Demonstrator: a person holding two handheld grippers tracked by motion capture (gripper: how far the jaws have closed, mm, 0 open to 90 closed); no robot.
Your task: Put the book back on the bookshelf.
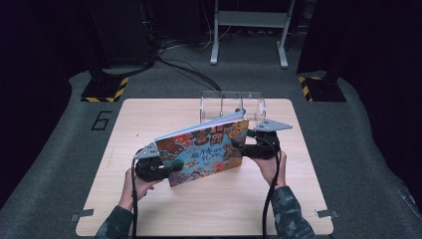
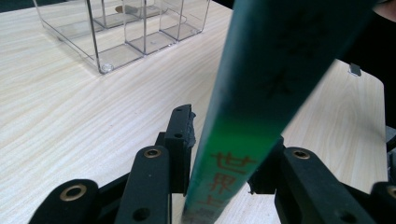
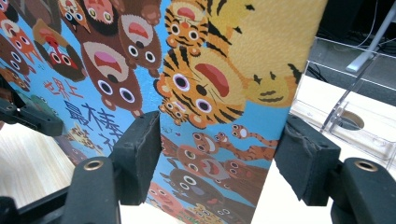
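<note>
A big square table of pale wood (image 1: 149, 209) is seen from above, set on a grey carpet floor (image 1: 50, 164). At the far edge of the table a clear plastic box with small compartments (image 1: 233, 103) is placed; in the left gripper view the same box (image 2: 121, 32) is seen well apart from the jaws.

A thin picture book with a blue cover full of cartoon animals (image 1: 206, 149) is held up above the middle of the table, tilted, with its right end higher and close in front of the clear box. Part of the box is hidden behind the book.

The left end of the book is gripped by the left gripper (image 1: 166, 167); its jaws are pressed on the green spine (image 2: 243, 140). No earlier moment is told here. The right end is taken between the jaws of the right gripper (image 1: 242, 148). In the right gripper view one pad lies on the cover (image 3: 196, 93), while the other is seen just off the book's edge, so a firm grip cannot be told.
</note>
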